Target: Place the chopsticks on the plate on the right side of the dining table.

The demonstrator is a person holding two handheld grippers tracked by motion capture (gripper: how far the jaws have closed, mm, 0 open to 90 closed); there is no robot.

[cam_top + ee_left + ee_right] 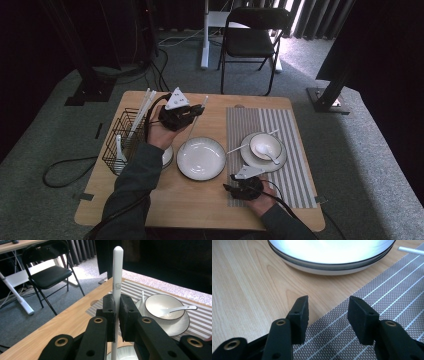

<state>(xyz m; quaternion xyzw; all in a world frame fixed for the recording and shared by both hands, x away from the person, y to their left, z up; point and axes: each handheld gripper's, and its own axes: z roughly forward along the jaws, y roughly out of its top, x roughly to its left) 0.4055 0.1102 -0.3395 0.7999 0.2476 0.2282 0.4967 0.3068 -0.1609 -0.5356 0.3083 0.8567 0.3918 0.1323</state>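
Chopstick (117,272): white, held upright between the fingers (109,315) of the left gripper (117,315), pads clamped on its lower shaft, most of its length above the pads, small grey mark just above the grip. In the high view it runs slantwise from the left gripper (187,116), above the tabletop (200,197), over the back rim of the empty plate (201,158). Left hand (159,132) sits between the wire basket (112,142) and the plate; more white sticks (142,111) stand in that basket.

Right gripper (328,315): fingers part-open, nothing between them, low over the near-left corner of the striped placemat (387,312), plate rim just ahead. High view: right gripper (235,189) at front edge of mat, idle.

On the mat: saucer (247,156) w/ bowl (265,145) and spoon (271,155); a second white stick (239,148) lies just left of the saucer, one end at its rim.

Judgement: step in hand = carry the chopstick across the plate & lay it beside its mate on the mat. To do well:
- keep grip firm; shaft is thin & smooth, could pivot in pads.
- tilt wrist so stick goes near level before lowering.
- line up parallel w/ the lying stick, apart from saucer rim.
- clear the plate rim on the way; release only when stick rests on mat.
- right gripper could steady/nudge ends afterwards.
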